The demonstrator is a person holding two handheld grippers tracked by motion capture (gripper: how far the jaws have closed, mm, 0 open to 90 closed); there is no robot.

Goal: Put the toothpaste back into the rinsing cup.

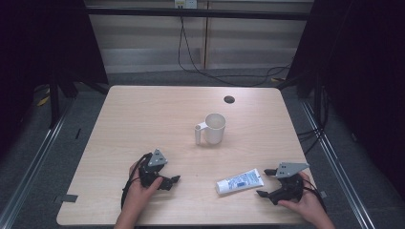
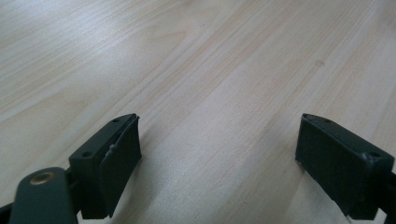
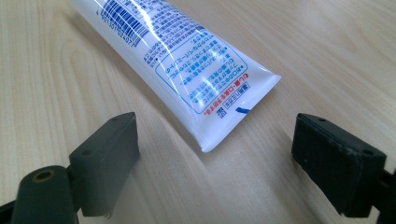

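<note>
The tube [image 1: 239, 182] lies flat on the bench [image 1: 143, 119], its flat crimped end just ahead of the right gripper [image 1: 265, 182], long axis running leftward away from it. Both grippers are open and empty; the left gripper [image 1: 173, 182] sits farther off.

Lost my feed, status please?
Both tongs open: left, right. White printed plastic tube flat on table, crimped end facing right tongs, untouched. White mug well clear.

Lab recording bay.
A bare wooden table [image 1: 143, 119] stands between black curtains [image 1: 43, 43] on metal floor rails [image 1: 33, 157], with cables [image 1: 191, 57] trailing from a wall socket [image 1: 185, 4].
</note>
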